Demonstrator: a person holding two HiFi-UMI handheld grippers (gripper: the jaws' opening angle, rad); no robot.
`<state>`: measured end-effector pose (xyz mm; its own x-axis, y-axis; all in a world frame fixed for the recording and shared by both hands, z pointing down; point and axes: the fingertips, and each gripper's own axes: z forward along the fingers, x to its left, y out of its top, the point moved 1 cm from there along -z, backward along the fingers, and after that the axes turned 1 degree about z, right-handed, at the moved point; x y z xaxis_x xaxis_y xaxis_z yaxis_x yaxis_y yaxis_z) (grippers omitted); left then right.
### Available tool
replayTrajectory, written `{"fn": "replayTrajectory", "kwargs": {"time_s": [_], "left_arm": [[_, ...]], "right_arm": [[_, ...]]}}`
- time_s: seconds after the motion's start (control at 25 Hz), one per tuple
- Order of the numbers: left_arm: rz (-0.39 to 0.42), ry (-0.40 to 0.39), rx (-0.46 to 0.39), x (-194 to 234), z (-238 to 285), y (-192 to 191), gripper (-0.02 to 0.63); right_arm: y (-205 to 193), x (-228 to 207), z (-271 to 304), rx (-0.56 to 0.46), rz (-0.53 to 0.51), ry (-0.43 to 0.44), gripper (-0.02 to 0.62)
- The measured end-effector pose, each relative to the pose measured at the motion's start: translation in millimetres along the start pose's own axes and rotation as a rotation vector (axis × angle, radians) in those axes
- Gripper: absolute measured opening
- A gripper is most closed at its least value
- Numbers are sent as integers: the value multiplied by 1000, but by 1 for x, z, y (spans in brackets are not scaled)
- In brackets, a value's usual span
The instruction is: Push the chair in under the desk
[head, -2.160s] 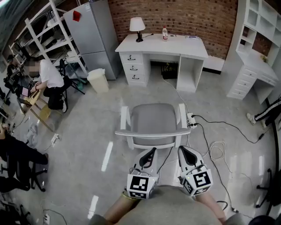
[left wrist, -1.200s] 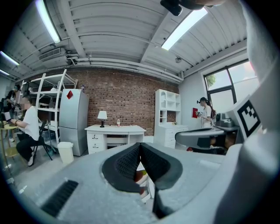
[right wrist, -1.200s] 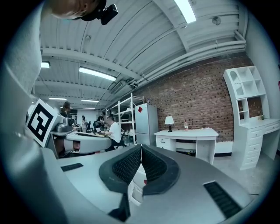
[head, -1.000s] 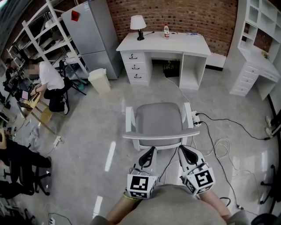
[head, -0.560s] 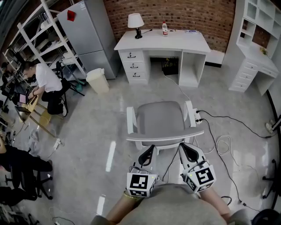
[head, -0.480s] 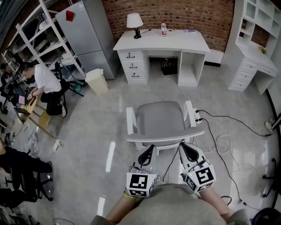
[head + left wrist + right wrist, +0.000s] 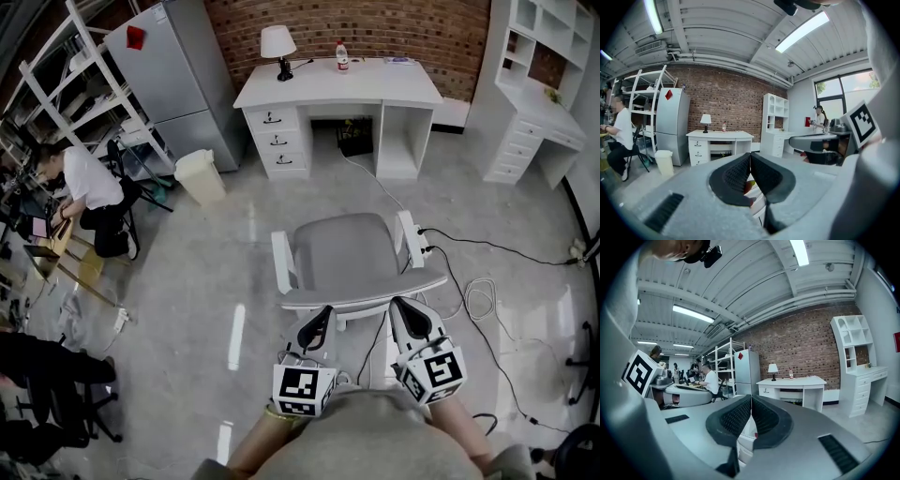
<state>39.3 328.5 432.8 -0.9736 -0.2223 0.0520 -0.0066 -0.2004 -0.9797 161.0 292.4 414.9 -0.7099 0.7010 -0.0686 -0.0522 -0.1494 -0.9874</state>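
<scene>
Head view: two cubes, one black-and-white square marker showing on each. Left gripper (image 7: 324,311) and right gripper (image 7: 398,304) were both closed and empty, tips at the back rail of the one grey chair (image 7: 345,251); couldn't tell if touching. The chair stood well apart from the one white desk (image 7: 337,82), facing its kneehole.
Left gripper view: jaws pressed together, nothing between. One lamp (image 7: 706,119) and one bottle (image 7: 723,126) were on the desk.
Right gripper view: jaws together, nothing held.
</scene>
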Motion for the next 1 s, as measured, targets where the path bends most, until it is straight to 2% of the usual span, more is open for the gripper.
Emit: {"fn": "replayTrajectory", "kwargs": {"time_s": [0.52, 0.76, 1.0], "left_arm": [[14, -39, 27, 26, 15, -9, 11], [-10, -30, 39, 27, 29, -15, 11], [-30, 10, 40, 33, 43, -14, 11]], "right_arm": [[4, -8, 16, 6, -35, -71, 9], [-5, -26, 22, 29, -33, -60, 9], [-8, -38, 37, 54, -53, -2, 9]]}}
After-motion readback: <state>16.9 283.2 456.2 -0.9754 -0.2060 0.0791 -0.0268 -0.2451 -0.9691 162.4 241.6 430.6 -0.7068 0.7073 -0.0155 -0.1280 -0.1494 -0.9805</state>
